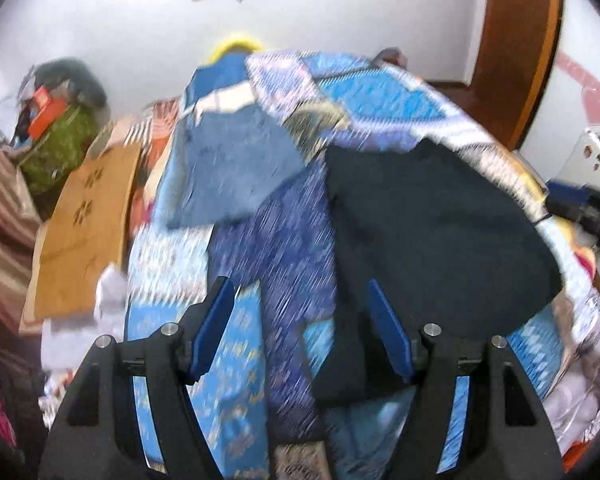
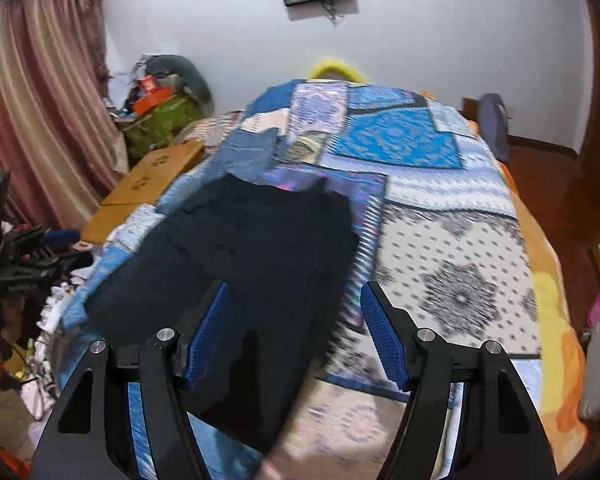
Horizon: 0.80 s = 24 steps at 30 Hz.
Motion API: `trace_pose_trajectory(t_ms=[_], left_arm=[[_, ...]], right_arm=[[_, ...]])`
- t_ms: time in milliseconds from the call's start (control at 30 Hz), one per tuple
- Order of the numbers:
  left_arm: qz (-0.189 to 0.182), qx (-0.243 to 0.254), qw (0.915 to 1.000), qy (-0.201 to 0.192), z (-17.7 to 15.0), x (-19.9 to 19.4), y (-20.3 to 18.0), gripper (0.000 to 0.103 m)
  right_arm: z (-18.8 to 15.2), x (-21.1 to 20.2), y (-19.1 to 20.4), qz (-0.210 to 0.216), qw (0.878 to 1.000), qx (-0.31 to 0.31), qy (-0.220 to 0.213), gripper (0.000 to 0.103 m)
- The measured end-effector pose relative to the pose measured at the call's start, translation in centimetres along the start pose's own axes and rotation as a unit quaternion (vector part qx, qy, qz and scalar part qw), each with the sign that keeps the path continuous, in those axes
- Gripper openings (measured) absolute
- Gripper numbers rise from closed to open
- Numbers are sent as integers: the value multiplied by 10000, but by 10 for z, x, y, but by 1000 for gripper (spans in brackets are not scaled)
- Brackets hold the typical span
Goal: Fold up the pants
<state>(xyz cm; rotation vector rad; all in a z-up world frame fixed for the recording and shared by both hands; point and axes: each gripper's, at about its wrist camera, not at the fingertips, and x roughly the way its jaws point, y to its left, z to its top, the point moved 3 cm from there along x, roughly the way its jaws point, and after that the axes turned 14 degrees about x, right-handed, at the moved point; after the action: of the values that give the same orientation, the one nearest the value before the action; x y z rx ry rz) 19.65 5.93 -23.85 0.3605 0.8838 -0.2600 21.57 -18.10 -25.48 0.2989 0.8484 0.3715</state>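
Left wrist view: your left gripper (image 1: pixel 302 328) hangs with fingers spread, empty, above the dark pants (image 1: pixel 432 232) lying on the patterned bed (image 1: pixel 380 96). Right wrist view: right gripper (image 2: pixel 296 332) likewise released; pants (image 2: pixel 260 240) look soft, limp, so pinch a hem edge.

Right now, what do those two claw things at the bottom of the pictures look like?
The left gripper and the right gripper look alike: black, angular plastic arms with triangular cut-outs, round silver bolts at the joints, and flat blue pads with a fine grid texture. No cables or sleeves show.
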Motion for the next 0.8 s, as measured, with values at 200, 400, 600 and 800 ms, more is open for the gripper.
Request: trace_pose_trajectory(t_ms=[200,400,600,800], left_arm=[[-548,228,9976,-344,54,22,-31,57],[-944,456,9944,166,51,77,-58,28],[-829,976,9918,12,11,73,-65,26],[-558,903,9943,51,-16,45,-54,29]], right_arm=[[7,33,29,380,9986,-273,247,37],[-8,79,27,356,9941,-411,942,29],[-29,60,20,173,9928,-714,950,26],[-46,30,0,-88,9958,-493,765,26]])
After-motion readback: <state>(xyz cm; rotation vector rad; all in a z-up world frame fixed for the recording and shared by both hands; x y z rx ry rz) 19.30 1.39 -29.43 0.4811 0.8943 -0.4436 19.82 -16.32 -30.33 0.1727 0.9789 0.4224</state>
